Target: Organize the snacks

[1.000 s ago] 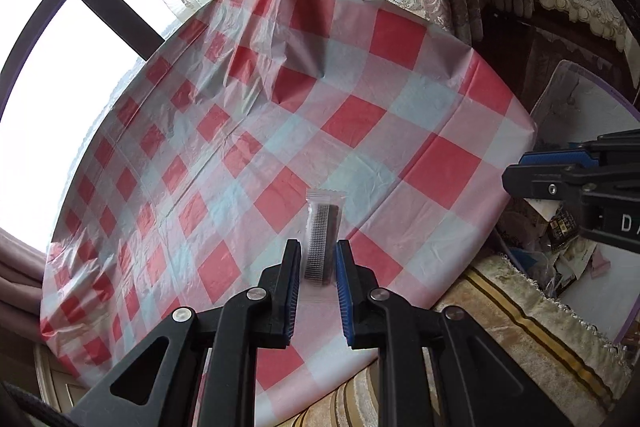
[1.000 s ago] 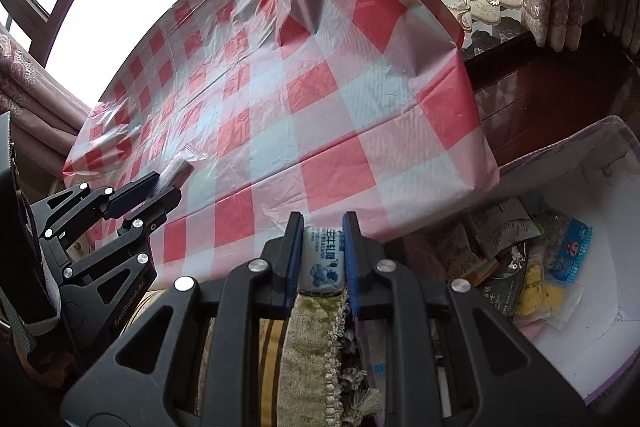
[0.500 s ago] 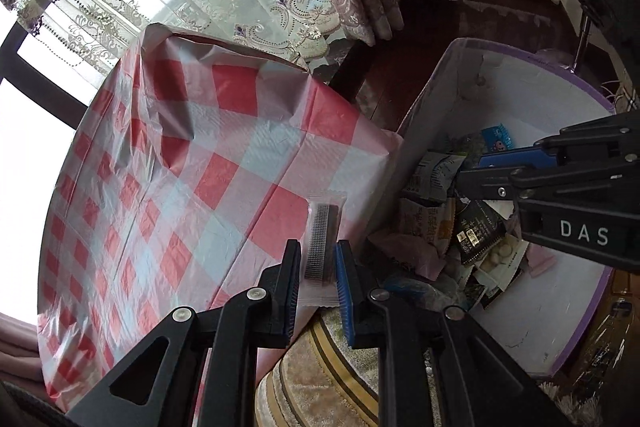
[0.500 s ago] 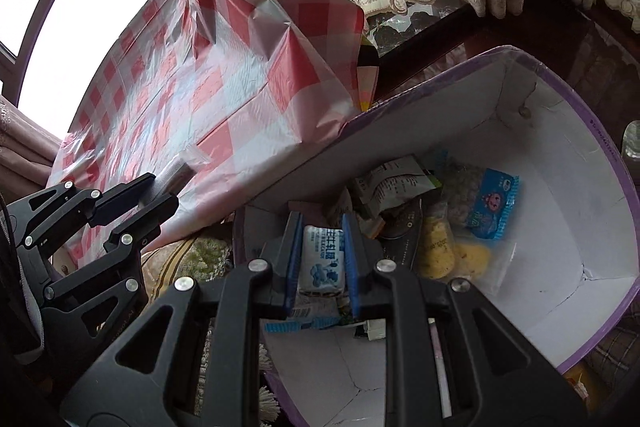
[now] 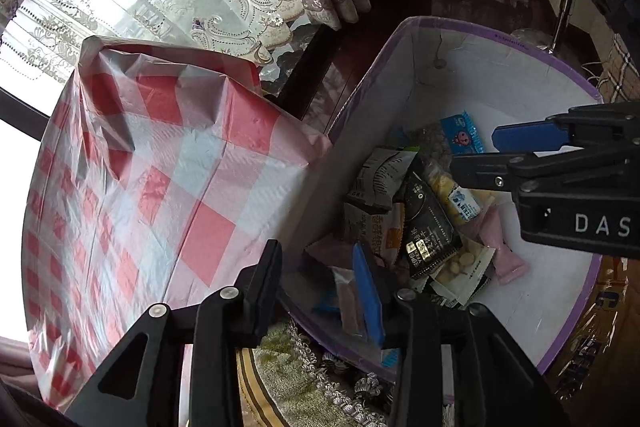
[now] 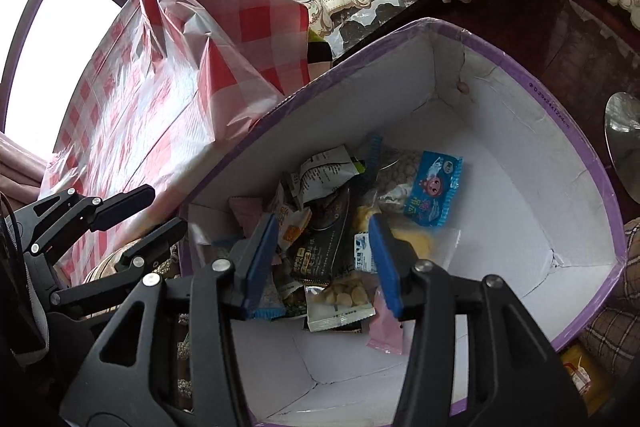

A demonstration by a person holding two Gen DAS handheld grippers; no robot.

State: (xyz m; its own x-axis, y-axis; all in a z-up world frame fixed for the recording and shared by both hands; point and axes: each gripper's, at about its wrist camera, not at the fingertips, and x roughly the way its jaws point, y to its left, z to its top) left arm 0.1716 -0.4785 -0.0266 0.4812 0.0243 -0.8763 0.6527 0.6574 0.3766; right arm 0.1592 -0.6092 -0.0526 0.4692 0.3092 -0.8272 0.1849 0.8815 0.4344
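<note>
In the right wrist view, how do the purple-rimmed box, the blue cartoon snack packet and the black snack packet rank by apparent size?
1. Purple-rimmed box, clearly largest.
2. Black snack packet and blue cartoon snack packet: they look alike, and the black one is partly hidden, so no ranking.

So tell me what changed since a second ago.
Both tongs swung from over the checked tablecloth to above the purple-rimmed box. The left tongs and right tongs are opening, and each has let go of its snack packet, with nothing gripped now. The box, the packets already inside and the tablecloth stayed put.
</note>
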